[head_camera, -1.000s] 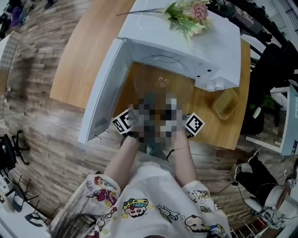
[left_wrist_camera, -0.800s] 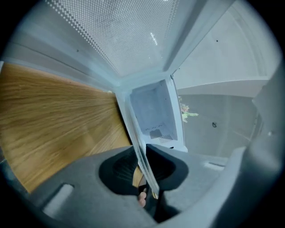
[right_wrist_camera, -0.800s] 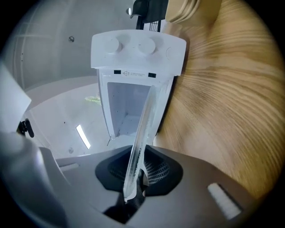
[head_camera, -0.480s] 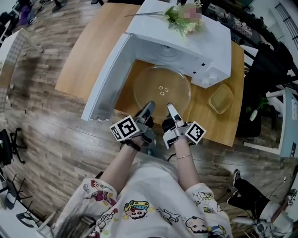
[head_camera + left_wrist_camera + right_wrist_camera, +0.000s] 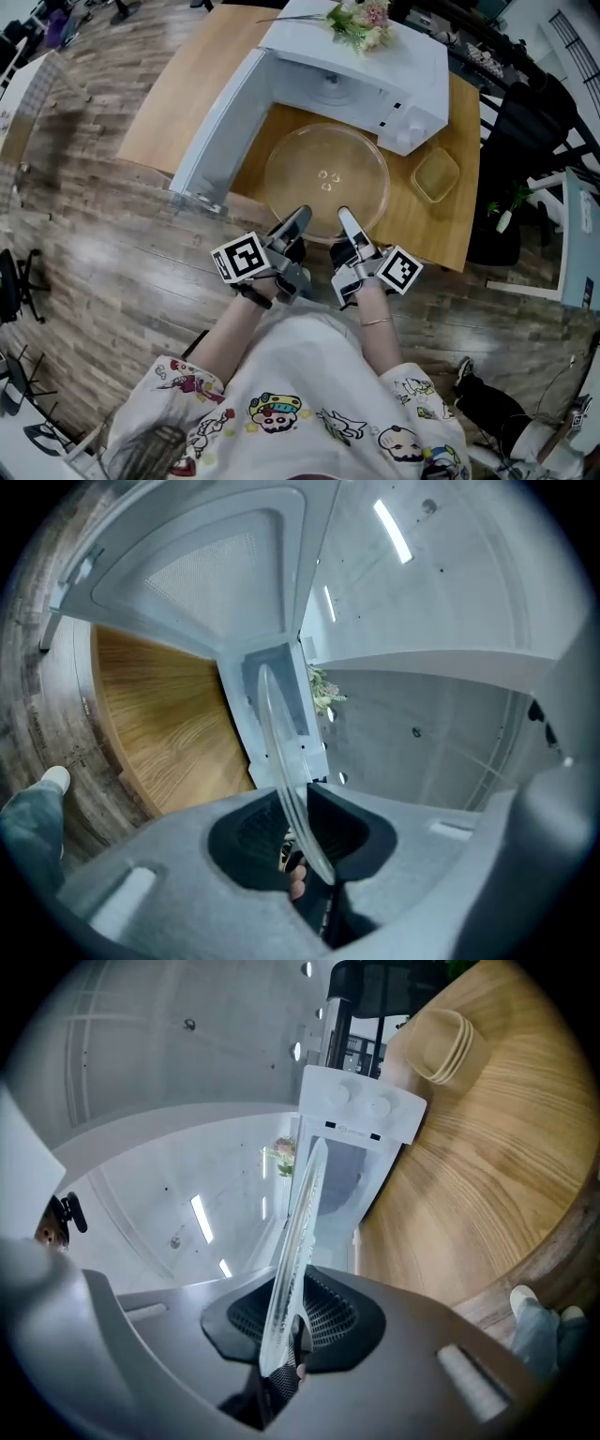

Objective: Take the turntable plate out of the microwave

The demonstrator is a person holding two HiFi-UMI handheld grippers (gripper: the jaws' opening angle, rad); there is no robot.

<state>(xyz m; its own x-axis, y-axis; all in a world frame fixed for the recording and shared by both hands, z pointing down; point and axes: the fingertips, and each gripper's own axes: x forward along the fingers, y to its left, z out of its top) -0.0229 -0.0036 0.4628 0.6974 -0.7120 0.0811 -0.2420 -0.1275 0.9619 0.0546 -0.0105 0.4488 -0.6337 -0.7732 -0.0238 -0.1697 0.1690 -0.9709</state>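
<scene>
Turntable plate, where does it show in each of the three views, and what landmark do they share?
Head view: the turntable plate is at centre, before the open microwave.
Left gripper view: edge-on, a thin glass arc rising from low centre.
Right gripper view: edge-on, a tilted glass strip at centre.
Shared landmark: the white microwave behind it.

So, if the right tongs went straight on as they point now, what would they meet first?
The right tongs, shut on the turntable plate, point at the microwave. They would probably meet its front first, near the control panel, but depth is unclear.
</scene>
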